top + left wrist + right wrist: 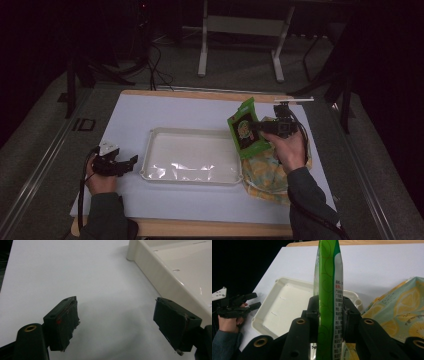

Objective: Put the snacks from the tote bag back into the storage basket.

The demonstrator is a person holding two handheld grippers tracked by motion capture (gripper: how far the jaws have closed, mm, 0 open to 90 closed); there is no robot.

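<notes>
Over on my left, the left gripper (131, 161) rests on the white worktop (175, 112) just beside one glossy cream plastic tray (191, 155), jaws spread wide with nothing between them; its own view shows frayed black pads (66, 322) the high view cannot resolve. On my right, the right gripper (330, 315) has its jaws clamped on one slim green crinkly packet (328, 282), raised above the tray's right edge. Beneath lies one yellow lemon-print bag (402, 312).

dim lab — white table (175, 112), floor cables (157, 70), stand legs (202, 55)
</notes>
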